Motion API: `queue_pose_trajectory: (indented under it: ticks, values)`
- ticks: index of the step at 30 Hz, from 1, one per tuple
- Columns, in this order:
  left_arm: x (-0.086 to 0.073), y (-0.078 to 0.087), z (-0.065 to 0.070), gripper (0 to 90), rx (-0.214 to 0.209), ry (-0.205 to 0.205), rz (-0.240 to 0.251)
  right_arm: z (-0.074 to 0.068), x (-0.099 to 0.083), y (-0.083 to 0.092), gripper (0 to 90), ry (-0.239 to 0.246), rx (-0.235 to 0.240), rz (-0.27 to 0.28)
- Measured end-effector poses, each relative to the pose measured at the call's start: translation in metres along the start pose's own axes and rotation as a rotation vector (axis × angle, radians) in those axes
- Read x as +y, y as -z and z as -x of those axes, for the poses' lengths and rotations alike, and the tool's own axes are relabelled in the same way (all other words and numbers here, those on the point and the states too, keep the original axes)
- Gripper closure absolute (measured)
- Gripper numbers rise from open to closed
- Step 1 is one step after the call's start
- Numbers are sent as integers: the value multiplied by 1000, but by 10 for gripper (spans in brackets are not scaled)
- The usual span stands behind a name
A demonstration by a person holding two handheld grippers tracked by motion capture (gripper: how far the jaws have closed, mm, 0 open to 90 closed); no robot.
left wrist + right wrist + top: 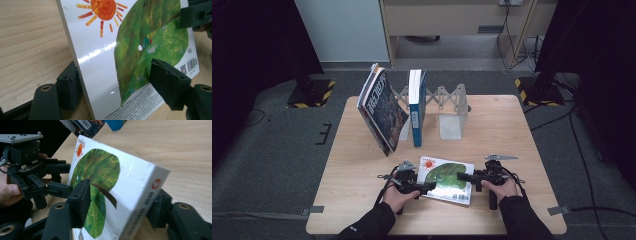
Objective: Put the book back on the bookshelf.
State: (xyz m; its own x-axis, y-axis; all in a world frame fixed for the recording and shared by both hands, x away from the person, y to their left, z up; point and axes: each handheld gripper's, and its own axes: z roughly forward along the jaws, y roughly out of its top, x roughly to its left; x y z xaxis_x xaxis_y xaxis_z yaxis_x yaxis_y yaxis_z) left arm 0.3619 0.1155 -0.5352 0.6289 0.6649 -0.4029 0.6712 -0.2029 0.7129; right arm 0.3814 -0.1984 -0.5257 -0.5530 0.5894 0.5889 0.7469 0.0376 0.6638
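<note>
On the wooden table (362, 165) we pinch the thick, stiff, glossy picture book (447, 181) by opposite edges, left gripper (424, 188) and right gripper (464, 176) both clamping it, wary of slipping.

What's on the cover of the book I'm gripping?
The book has a white cover with an orange sun and a big green leaf; clearest in the left gripper view.

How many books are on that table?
3, maybe more. A sun-and-leaf picture book lies at the near edge between the two tongs. A blue-spined book stands in the metal rack. A dark-covered book leans at the rack's left, possibly hiding thinner ones behind.
</note>
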Motion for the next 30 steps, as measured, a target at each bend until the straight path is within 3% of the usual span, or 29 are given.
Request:
queue_pose_trajectory:
  ticks: [3, 6, 11, 19, 25, 30]
  values:
    - [0, -1, 1, 280, -3, -13, 8, 0, -1, -2, 449, -15, 32, -16]
    - [0, -1, 2, 279, -4, -15, 10, -2, -4, -7, 471, 3, 28, -64]
    - [1, -1, 2, 278, -4, -30, 14, 0, -3, -5, 515, -16, 56, -84]
    - [5, 0, 1, 310, 25, -46, 71, 0, 4, 2, 621, -11, 97, -34]
    - [5, -1, -1, 331, 44, -59, 61, 2, 6, 5, 622, 24, 67, 15]
    - [6, -4, -3, 335, 38, -48, 60, 0, 5, 5, 614, 21, 55, 22]
